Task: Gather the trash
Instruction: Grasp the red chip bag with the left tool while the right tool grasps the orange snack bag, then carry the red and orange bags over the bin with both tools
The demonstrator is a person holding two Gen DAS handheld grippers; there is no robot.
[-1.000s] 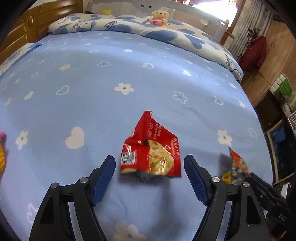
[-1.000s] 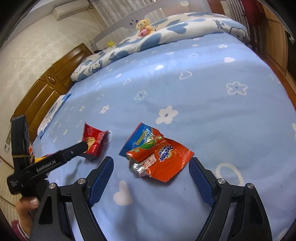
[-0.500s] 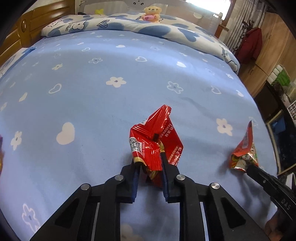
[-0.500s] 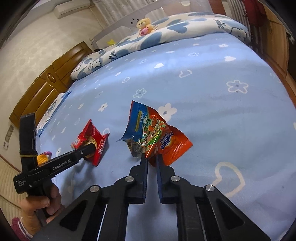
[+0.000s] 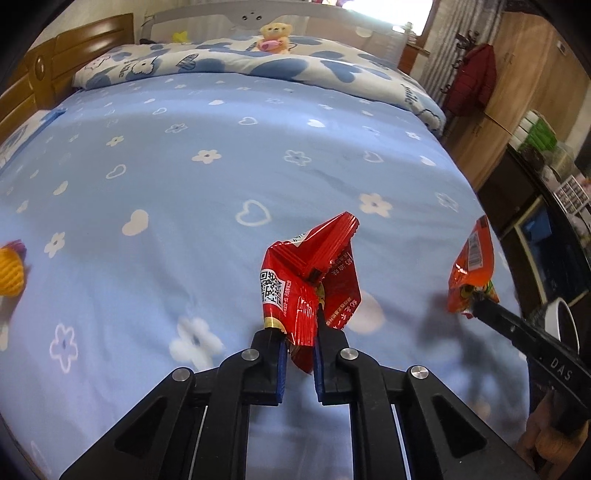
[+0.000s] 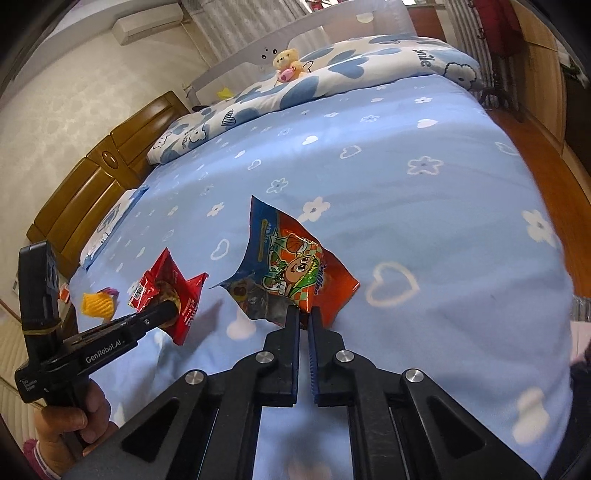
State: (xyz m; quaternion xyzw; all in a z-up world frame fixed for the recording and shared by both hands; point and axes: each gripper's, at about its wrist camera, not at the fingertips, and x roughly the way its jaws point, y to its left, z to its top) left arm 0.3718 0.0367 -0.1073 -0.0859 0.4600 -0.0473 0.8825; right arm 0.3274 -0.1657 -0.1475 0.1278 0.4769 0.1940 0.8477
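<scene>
Left gripper [image 5: 300,328]: jaws clamped on the red wrapper [image 5: 308,275], lower centre of the left wrist view; they had just closed with the wrapper between them.
Red wrapper: crumpled, QR code facing the camera, standing up from the fingertips over the blue bedspread [image 5: 221,147].
Right gripper [image 6: 303,314]: jaws pinched on the lower edge of the orange wrapper [image 6: 291,269], lower centre of the right wrist view; they too had just closed.
Orange wrapper: cartoon print, blue corner pointing up.
Nearby: a yellow foam net [image 6: 96,304] lay on the bedspread at left, past the left gripper.
Far end: teddy bear [image 5: 274,35] on a patterned quilt [image 5: 258,62], top of frame.
Obstruction: nothing between the two wrappers.
</scene>
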